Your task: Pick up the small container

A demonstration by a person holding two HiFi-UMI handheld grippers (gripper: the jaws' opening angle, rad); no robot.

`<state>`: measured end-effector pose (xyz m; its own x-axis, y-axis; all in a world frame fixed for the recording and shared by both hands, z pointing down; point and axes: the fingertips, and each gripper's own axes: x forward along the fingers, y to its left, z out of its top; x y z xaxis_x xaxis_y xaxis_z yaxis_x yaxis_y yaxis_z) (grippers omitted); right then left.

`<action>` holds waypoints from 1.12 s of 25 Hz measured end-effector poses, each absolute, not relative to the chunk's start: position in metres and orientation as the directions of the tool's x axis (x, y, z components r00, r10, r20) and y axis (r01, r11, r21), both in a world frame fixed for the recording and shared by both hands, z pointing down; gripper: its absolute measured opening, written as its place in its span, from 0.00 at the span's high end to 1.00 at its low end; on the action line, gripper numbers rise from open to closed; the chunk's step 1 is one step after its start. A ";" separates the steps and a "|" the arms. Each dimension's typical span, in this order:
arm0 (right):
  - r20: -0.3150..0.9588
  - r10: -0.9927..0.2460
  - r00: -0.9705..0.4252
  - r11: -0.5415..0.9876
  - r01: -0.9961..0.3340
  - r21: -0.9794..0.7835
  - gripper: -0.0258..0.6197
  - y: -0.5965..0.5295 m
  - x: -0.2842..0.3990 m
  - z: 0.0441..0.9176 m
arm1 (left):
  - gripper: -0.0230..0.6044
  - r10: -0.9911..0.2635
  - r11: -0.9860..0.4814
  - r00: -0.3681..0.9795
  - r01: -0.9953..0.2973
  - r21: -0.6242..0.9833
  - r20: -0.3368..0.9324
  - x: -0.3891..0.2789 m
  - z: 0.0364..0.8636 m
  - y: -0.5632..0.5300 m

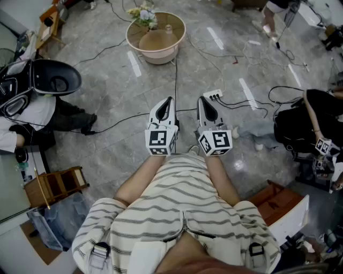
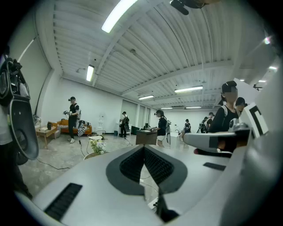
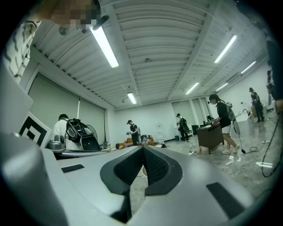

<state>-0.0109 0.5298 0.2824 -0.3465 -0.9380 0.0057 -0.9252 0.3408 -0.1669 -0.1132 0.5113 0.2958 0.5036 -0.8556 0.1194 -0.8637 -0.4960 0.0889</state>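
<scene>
You hold both tools close to your chest. The left gripper [image 1: 169, 100] has its jaws pressed together with nothing between them, and the right gripper [image 1: 202, 100] is the same: together and empty. Just beyond their tips the floor [image 1: 134, 107] is strewn with cables [image 1: 176, 80], and a power strip [image 1: 213, 95] lies near your right side.

Well ahead stands a round surface [image 1: 161, 55] carrying flowers [image 1: 143, 13] and a tan shape with a little knob on top [image 1: 169, 28]. I take that to be the small container, though it is too small to be sure. It sits near the flowers, well apart from both tools.

The first risk is your feet: the cables cross your path, and a snag could jolt you or drag the strip. The second is arriving with the jaws together, which would shove the small container instead of gripping it. A wide approach could also brush the flowers.
</scene>
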 end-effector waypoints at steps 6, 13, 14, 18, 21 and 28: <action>0.006 -0.937 -0.350 0.345 -0.924 -0.167 0.96 0.531 -0.009 0.285 | 0.98 -0.857 -0.493 0.501 -0.865 0.089 0.122 -0.111 0.299 0.512; 0.009 -0.936 -0.353 0.346 -0.923 -0.169 0.96 0.526 -0.005 0.283 | 0.98 -0.857 -0.491 0.499 -0.866 0.088 0.126 -0.107 0.297 0.508; 0.010 -0.935 -0.354 0.348 -0.922 -0.169 0.96 0.525 -0.005 0.284 | 0.98 -0.857 -0.491 0.498 -0.867 0.087 0.127 -0.106 0.298 0.507; 0.001 -0.933 -0.360 0.354 -0.919 -0.171 0.96 0.526 0.000 0.285 | 0.98 -0.859 -0.488 0.495 -0.869 0.084 0.130 -0.101 0.301 0.509; -0.020 -0.933 -0.360 0.357 -0.915 -0.186 0.96 0.524 0.008 0.281 | 0.98 -0.861 -0.484 0.491 -0.871 0.080 0.133 -0.096 0.300 0.508; -0.030 -0.923 -0.383 0.382 -0.905 -0.188 0.96 0.524 0.028 0.278 | 0.98 -0.870 -0.467 0.473 -0.881 0.076 0.138 -0.075 0.298 0.509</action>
